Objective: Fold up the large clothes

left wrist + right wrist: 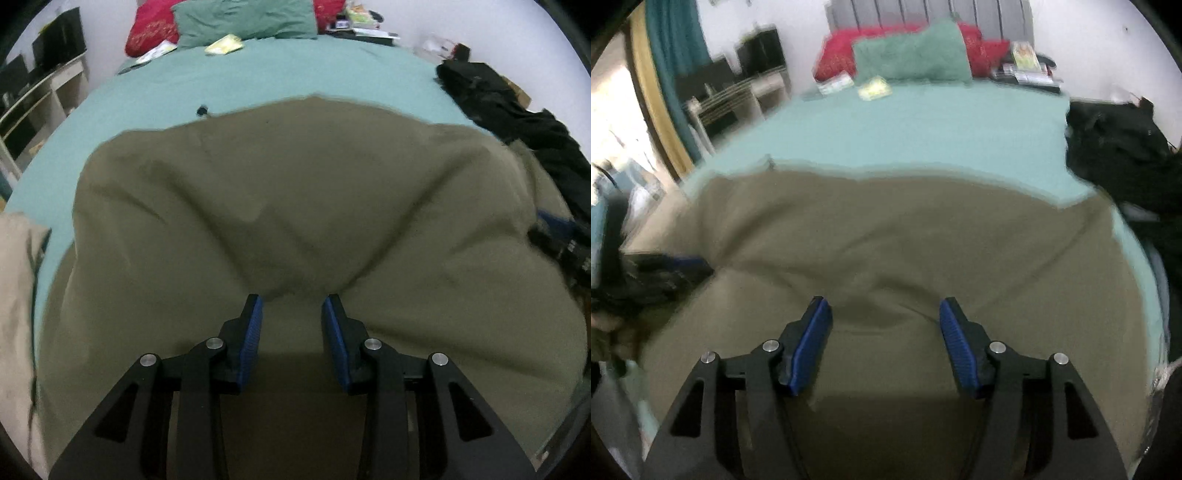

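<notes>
**Now both grippers hang over the olive cloth, nothing pinched**

Spread over the near half of the bed [258,81], the olive-brown garment [295,206] lies in soft ridges that run down towards the near edge. Its far hem shows as a wavy line against the teal sheet.

The left hand-held gripper [292,301] sits low over a puckered spot, its blue pads parted with cloth showing between them; they do not look clamped on anything. The right hand-held gripper [885,304] is spread wider still, over a shallow crease in the garment [905,236], gripping nothing.

To do this step well, I would say each gripper wants a firm bite on the near edge or a corner, both at matching places, so the fold comes over square; the ridges should be drawn flat first or they will be trapped inside.

From the left wrist you get a beige cloth [16,295] at the near left and a black heap of clothes [517,110] along the right. The right wrist, which is blurred, alone shows the shelf unit [738,99] and curtain by the wall, and the other gripper's dark shape at the far left. Both catch the green pillow [243,18] at the head of the bed.
</notes>
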Action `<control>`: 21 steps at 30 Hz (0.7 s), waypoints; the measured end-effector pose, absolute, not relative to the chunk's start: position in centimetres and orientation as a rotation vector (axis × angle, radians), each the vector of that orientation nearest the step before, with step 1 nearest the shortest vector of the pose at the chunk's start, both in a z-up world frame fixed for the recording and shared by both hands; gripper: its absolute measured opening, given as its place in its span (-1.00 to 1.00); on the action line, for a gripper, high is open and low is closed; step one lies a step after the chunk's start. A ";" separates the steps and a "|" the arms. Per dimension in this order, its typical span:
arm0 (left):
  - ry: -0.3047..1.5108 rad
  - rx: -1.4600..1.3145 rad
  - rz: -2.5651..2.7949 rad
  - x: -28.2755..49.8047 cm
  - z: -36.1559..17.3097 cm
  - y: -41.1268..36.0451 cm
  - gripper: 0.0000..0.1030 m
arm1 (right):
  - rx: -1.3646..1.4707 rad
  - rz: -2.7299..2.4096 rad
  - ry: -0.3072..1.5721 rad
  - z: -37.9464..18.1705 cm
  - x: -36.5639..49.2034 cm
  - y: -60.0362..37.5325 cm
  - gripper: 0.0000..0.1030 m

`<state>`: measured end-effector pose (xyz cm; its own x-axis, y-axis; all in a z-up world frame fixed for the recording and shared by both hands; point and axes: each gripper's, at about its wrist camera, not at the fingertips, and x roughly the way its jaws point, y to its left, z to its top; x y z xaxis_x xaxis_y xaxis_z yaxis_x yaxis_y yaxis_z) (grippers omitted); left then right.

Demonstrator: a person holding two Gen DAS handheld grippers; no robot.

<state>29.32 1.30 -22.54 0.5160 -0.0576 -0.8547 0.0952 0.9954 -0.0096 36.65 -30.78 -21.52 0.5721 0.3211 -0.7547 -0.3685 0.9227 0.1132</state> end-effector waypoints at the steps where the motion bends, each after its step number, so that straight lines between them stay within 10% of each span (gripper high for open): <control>1: 1.012 0.068 -0.078 29.2 -22.6 1.1 -0.27 | -0.069 0.395 0.899 -22.7 36.9 -30.5 0.22; 21: 0.891 -0.057 -0.162 31.4 -19.1 -9.0 -0.27 | -0.025 0.226 0.817 -21.9 33.7 -31.0 0.39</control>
<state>31.45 -9.02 -19.10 0.6170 -0.1642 -0.7697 0.1171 0.9863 -0.1166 33.71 -31.02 -21.90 0.6619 0.1902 -0.7251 -0.2097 0.9756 0.0645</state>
